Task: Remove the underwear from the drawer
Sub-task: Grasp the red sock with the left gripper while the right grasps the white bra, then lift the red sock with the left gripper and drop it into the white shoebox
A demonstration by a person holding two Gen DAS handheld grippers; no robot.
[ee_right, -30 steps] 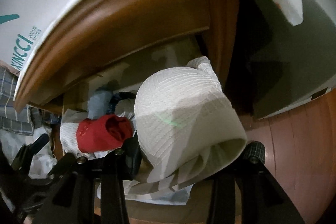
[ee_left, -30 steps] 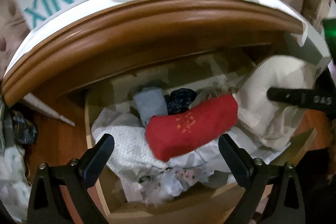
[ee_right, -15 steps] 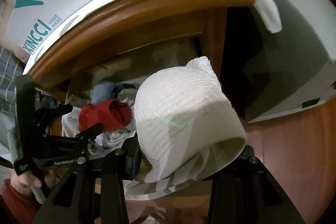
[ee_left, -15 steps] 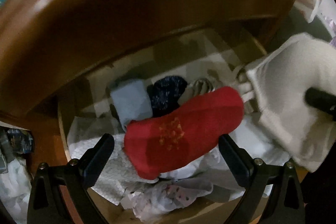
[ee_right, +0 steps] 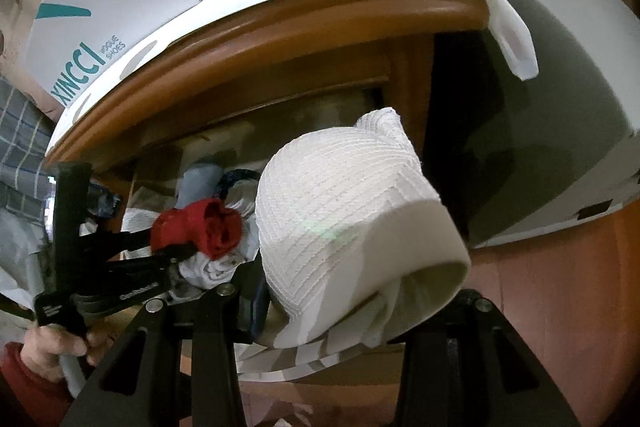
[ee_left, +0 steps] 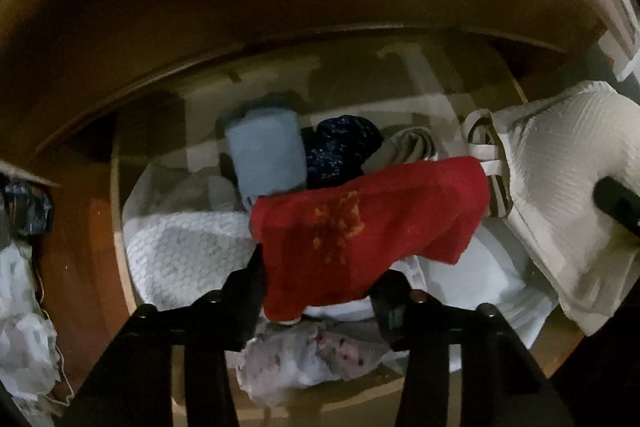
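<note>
We judge the task about half done; our right tongs [ee_right: 320, 291] pinch a white ribbed undergarment [ee_right: 344, 211], already lifted clear above the right end of the open drawer [ee_left: 120, 227]; our left tongs [ee_left: 320, 291] are closing on a red rolled piece of underwear [ee_left: 360, 227], which sits between the jaws near the middle of the drawer, and the fingers [ee_left: 244, 283] look to touch its near end; from the right wrist view the red roll [ee_right: 208, 227] seems raised a little off the heap, though we cannot tell whether it is quite free; left inside are a pale blue roll [ee_left: 268, 159], a dark speckled one [ee_left: 340, 147], a grey one [ee_left: 408, 147] at the far side, and white laundry [ee_left: 180, 247] beneath; what remains, we think, is to firm the grip, lift the red piece out, and set both garments down outside.
</note>
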